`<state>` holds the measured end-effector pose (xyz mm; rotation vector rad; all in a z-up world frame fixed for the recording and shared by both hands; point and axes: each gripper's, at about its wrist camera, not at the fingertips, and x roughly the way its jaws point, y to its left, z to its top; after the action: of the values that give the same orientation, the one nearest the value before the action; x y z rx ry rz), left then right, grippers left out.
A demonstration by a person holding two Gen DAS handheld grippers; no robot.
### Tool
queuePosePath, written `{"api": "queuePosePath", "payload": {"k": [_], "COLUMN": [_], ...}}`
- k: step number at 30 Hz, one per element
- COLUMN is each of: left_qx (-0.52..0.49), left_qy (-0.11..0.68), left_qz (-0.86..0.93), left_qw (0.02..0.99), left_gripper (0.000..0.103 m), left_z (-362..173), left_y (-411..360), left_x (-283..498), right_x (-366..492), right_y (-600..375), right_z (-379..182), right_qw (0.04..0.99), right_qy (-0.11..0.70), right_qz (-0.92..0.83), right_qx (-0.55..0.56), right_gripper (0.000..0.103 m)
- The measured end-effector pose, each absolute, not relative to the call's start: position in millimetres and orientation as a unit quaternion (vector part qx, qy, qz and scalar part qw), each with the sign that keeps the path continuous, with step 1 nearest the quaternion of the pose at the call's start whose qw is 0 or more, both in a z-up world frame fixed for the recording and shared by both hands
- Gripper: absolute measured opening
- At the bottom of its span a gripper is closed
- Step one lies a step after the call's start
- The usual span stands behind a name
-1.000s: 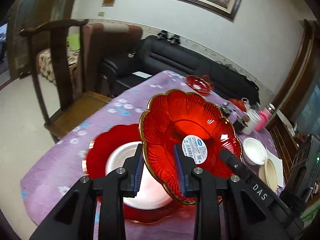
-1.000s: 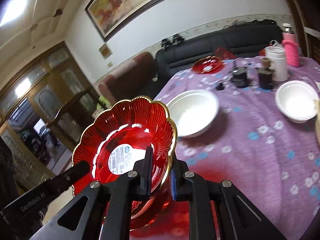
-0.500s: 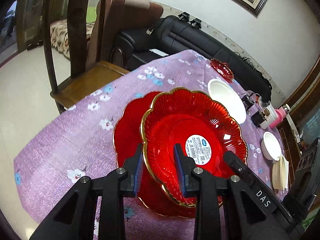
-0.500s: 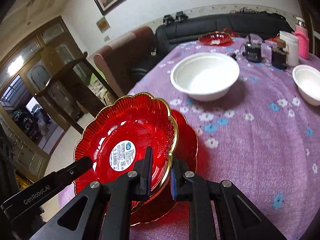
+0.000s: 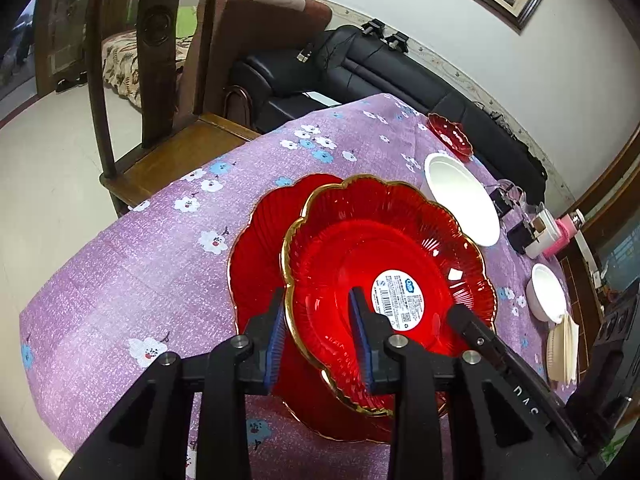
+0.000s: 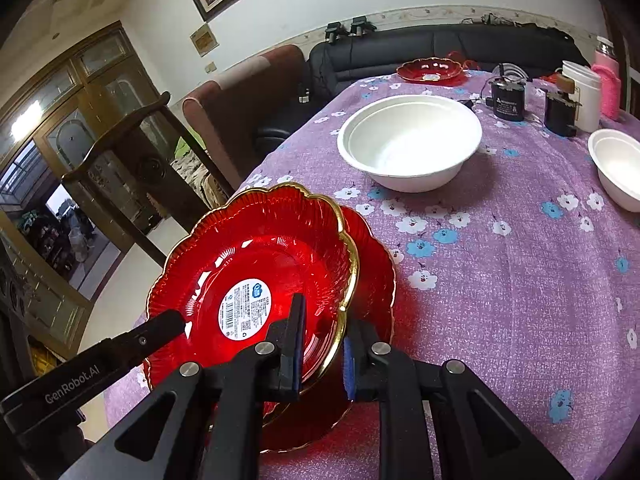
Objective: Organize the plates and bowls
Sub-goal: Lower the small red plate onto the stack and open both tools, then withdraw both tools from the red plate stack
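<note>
A red scalloped plate (image 5: 380, 248) with a gold rim and a white label lies on a larger red plate (image 5: 256, 248), shifted toward its right side. My left gripper (image 5: 318, 304) straddles the upper plate's near rim. Its jaws are opening, and a thin gap shows beside the left pad. In the right wrist view my right gripper (image 6: 322, 320) is shut on the opposite rim of the same plate (image 6: 260, 256), above the lower plate (image 6: 376, 256). One left finger (image 6: 160, 328) reaches in from the left.
On the purple flowered cloth (image 6: 500, 280) stand a large white bowl (image 6: 408, 144), a small white bowl (image 6: 618, 164), a small red dish (image 6: 430, 70), dark jars and a pink bottle (image 6: 606, 80). Paper plates (image 5: 562, 348) lie at the right. A wooden chair (image 5: 148, 80) stands by the table's left edge.
Both grippers came down with the red plate, which now rests on the larger red plate. The left jaws have spread slightly off its rim.
</note>
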<state>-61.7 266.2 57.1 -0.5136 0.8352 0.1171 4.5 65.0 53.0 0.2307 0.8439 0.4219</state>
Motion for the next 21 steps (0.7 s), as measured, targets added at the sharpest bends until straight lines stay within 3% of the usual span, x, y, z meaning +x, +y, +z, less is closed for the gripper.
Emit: {"api": "queuePosePath", "payload": {"k": [3,5,6,10,21], "left_qx": [-0.252,-0.254,-0.255,-0.262,-0.264], "left_qy": [0.389,0.376,0.372,0.35,0.311], "left_qz": [0.061,0.06,0.061,0.06,0.048], "left_qw": [0.884,0.889,0.89,0.897,0.912], "left_gripper": [0.05,0.056,0.059,0.061,0.069], "left_z": [63,70,73,86,116], "left_y": [267,268,269,271,259], "left_x": [-66,-72,-73,-83,-109], "right_x": [3,1,-1,-9,-36], "right_y": [65,64,63,64,42], "right_z": [54,56,58,69,100], "right_qw": [0.887,0.888,0.891,0.904,0.931], "right_qy": [0.398,0.393,0.387,0.363,0.306], "right_qz": [0.203,0.204,0.205,0.199,0.182], "right_qx": [0.115,0.121,0.122,0.104,0.084], "right_gripper": [0.024,0.041,0.045,0.058,0.061]}}
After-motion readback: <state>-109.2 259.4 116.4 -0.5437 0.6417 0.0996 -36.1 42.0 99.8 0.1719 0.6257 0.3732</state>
